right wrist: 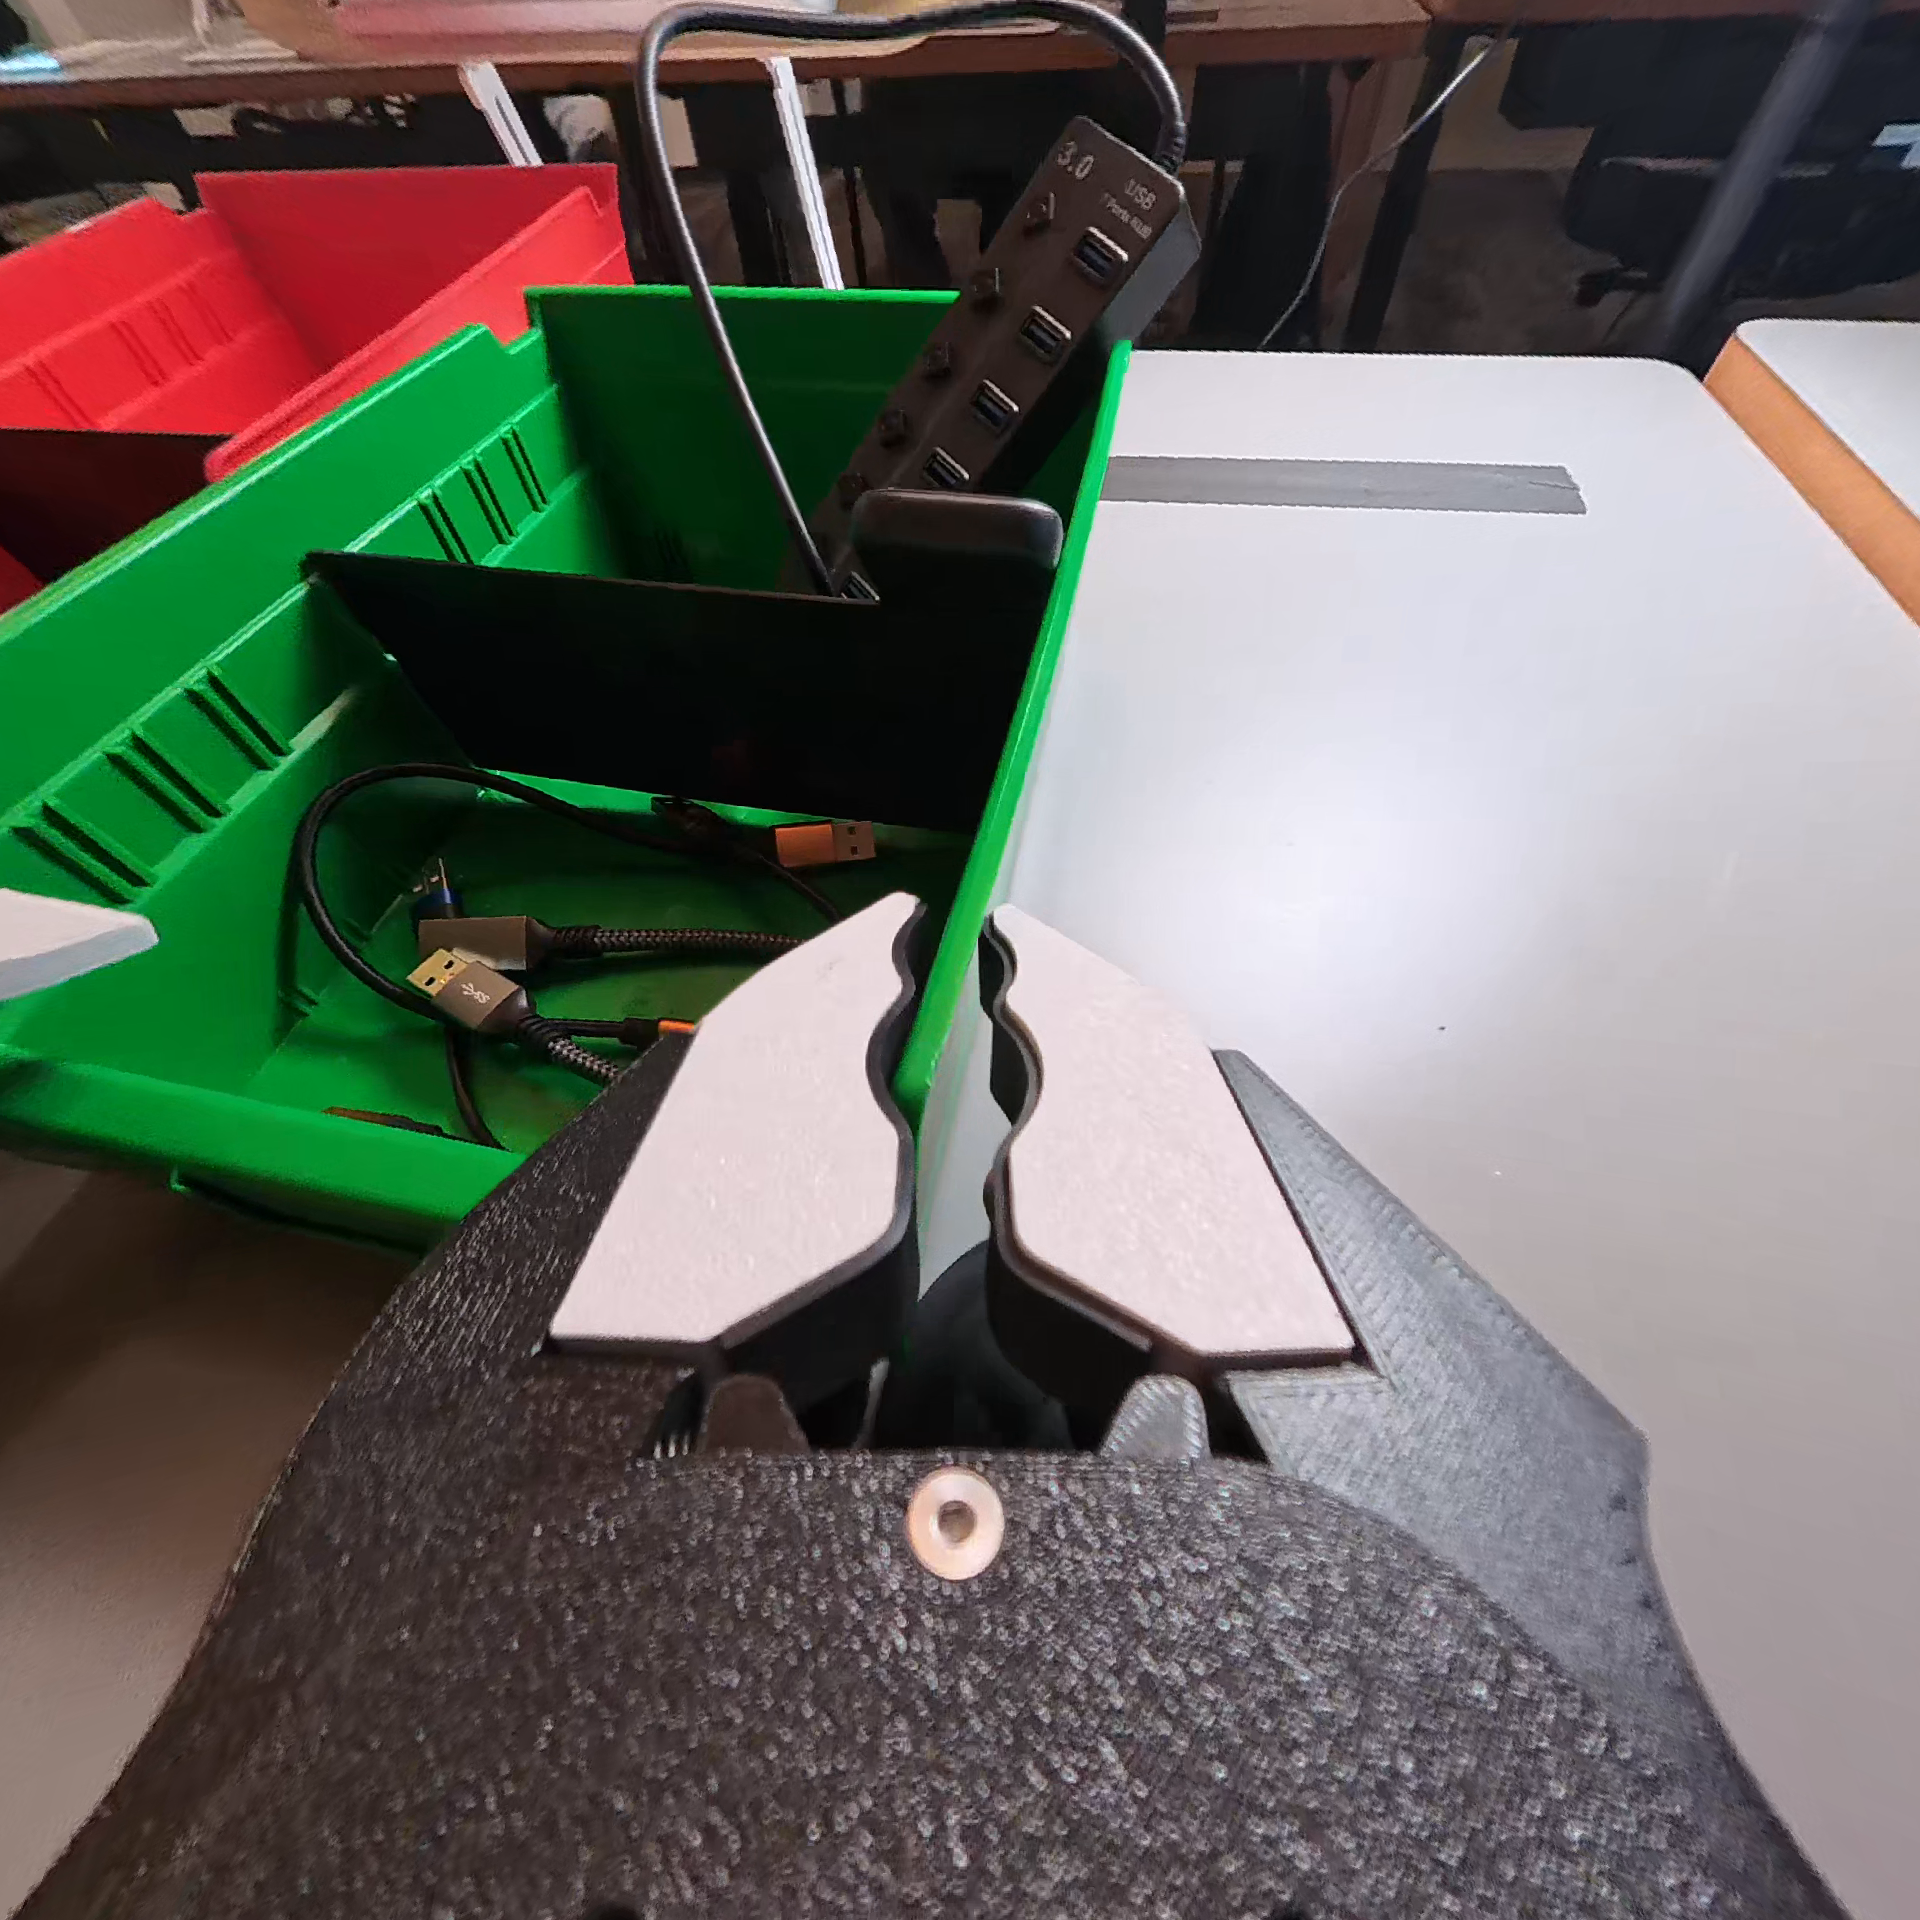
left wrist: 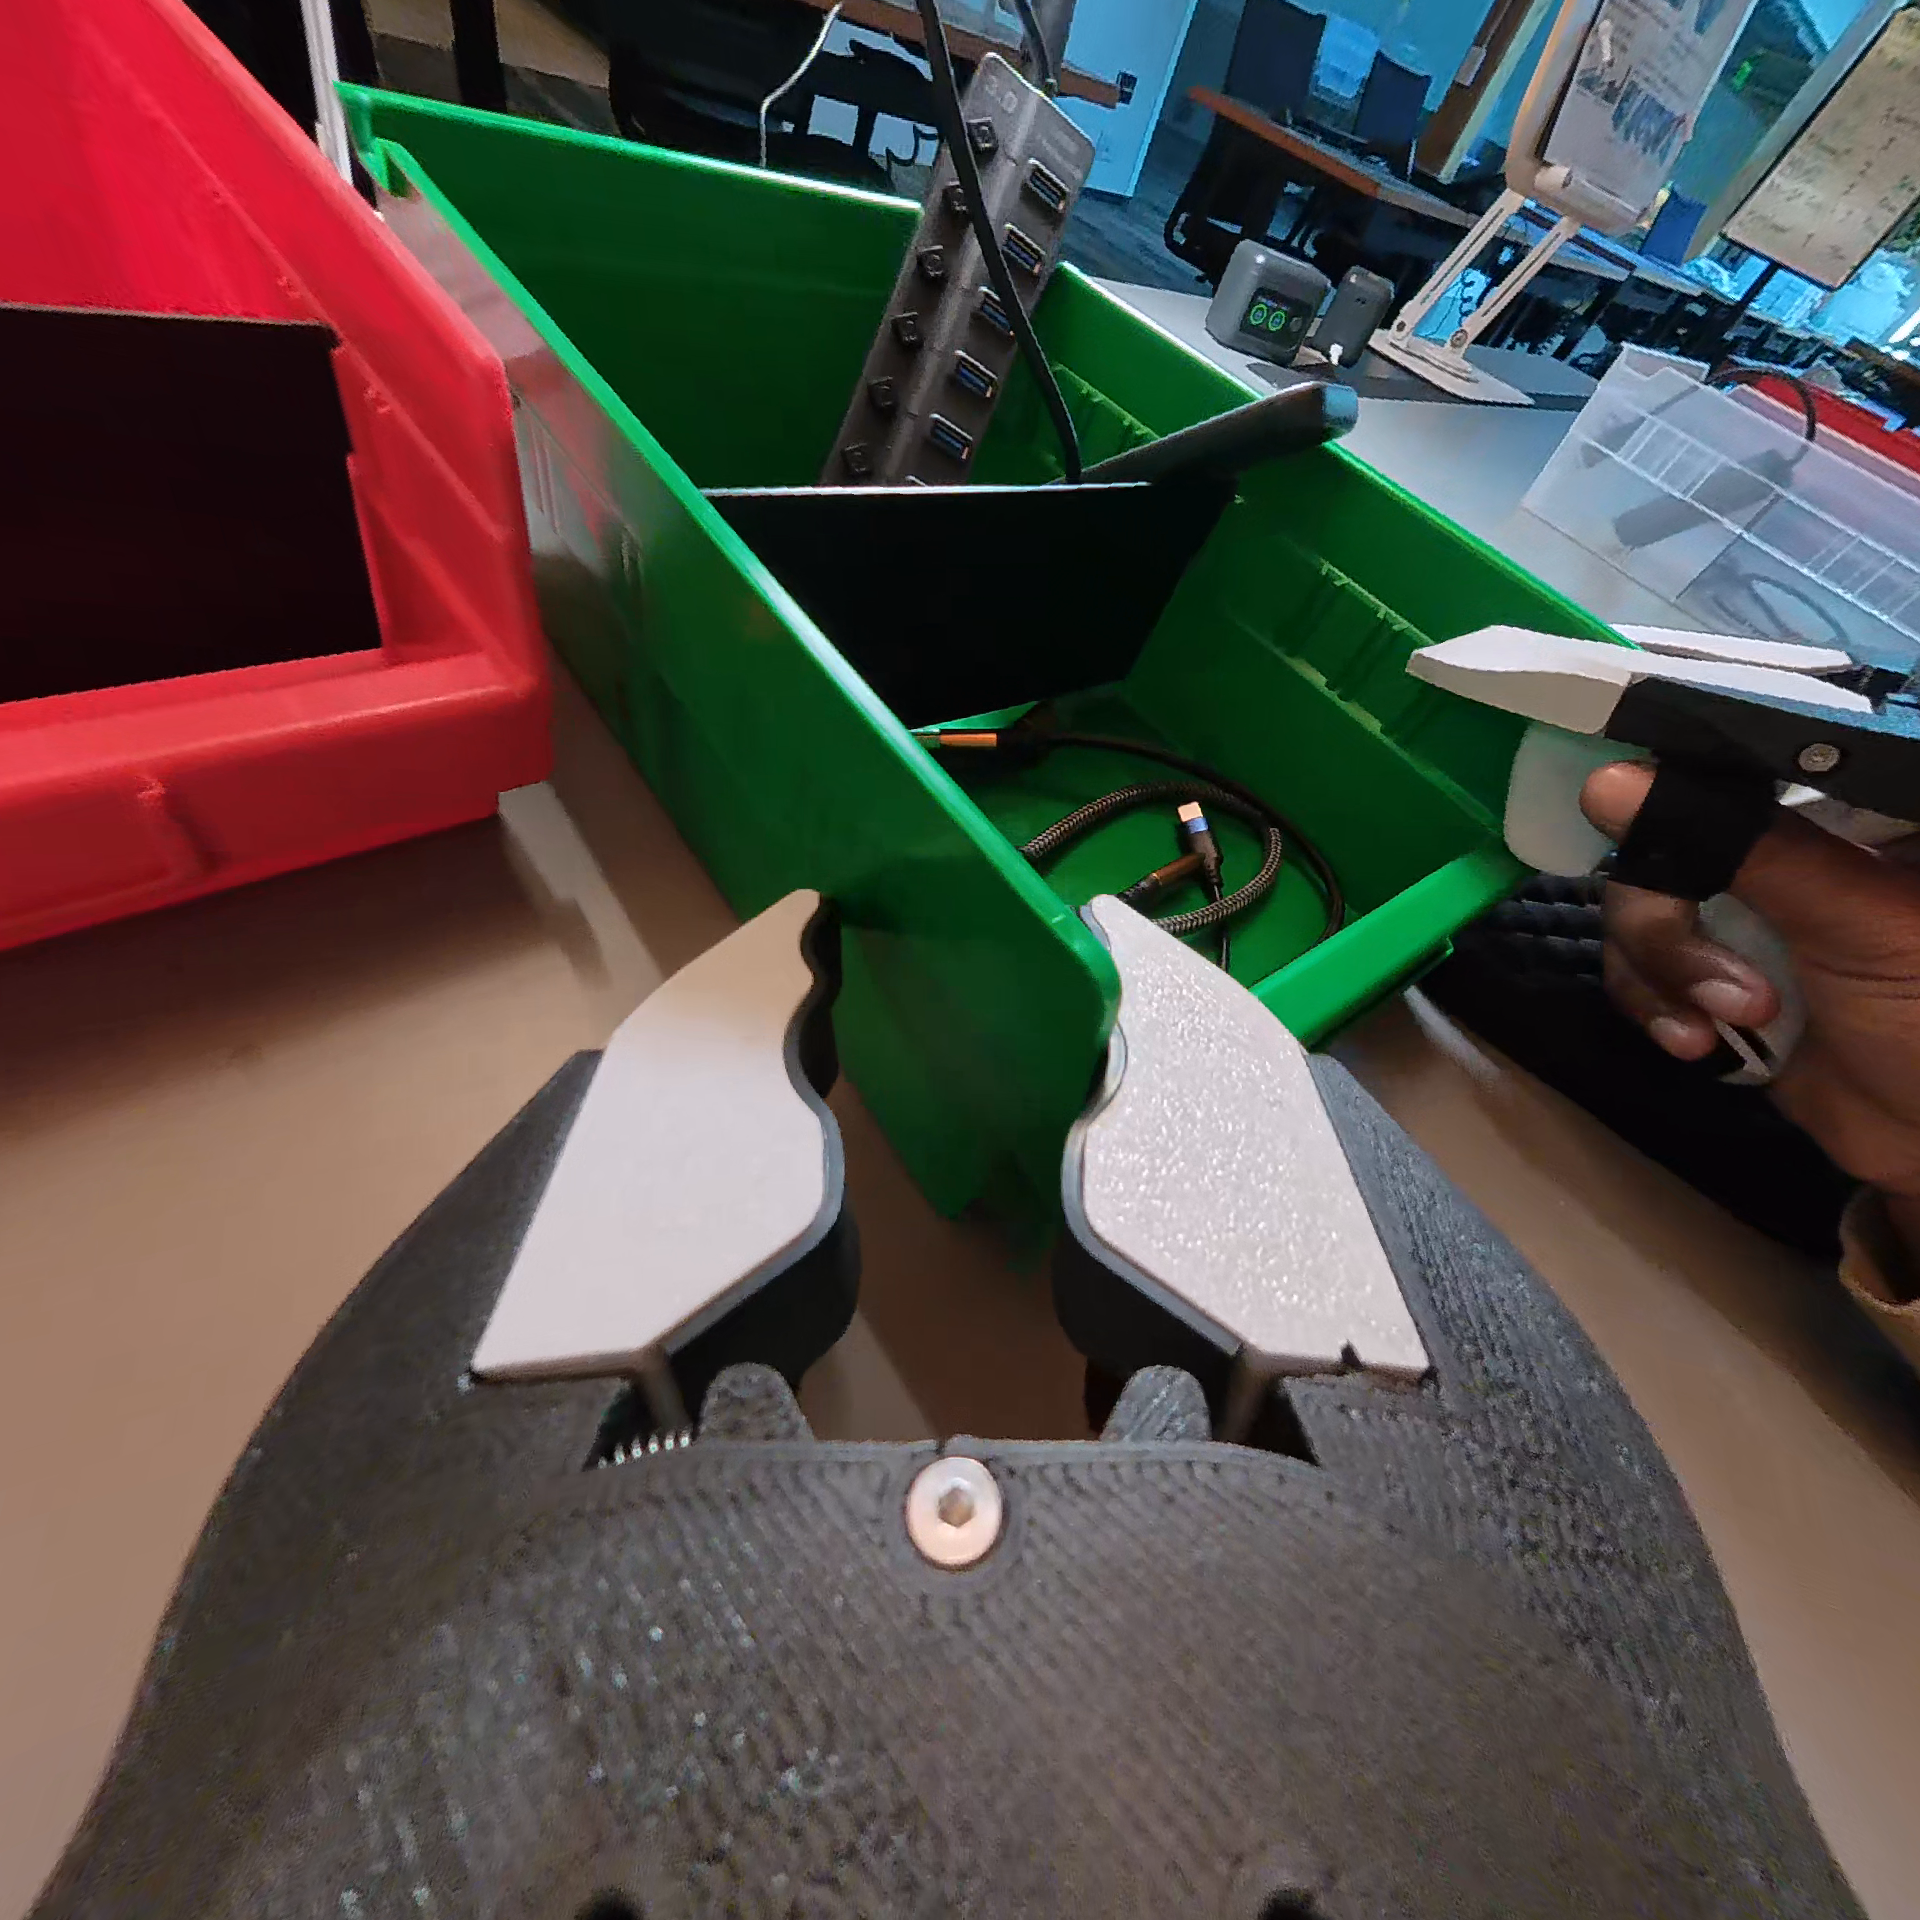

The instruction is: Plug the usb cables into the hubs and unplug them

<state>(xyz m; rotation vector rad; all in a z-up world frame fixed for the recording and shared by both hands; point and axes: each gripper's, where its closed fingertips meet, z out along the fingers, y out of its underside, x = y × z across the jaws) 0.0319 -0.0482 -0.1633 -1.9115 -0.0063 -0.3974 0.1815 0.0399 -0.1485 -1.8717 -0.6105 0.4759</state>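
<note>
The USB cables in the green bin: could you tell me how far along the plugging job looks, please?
Nothing looks plugged in yet: the USB cables lie loose in the green bin's front compartment, apart from the hub behind the black divider. In hand: the right hand-held gripper straddles the bin wall; the left hand-held gripper holds nothing. All plugging and unplugging remains.

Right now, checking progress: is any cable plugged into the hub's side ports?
No: the hub's visible ports sit empty; cables lie loose.

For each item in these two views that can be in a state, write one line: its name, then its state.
USB hub: propped upright in the rear compartment, visible ports empty.
USB cables: loose in the front compartment, unplugged.
Green bin: open-topped, split by a black divider.
Left gripper: open, straddling the bin wall.
Right gripper: clamped on the bin wall.
</note>
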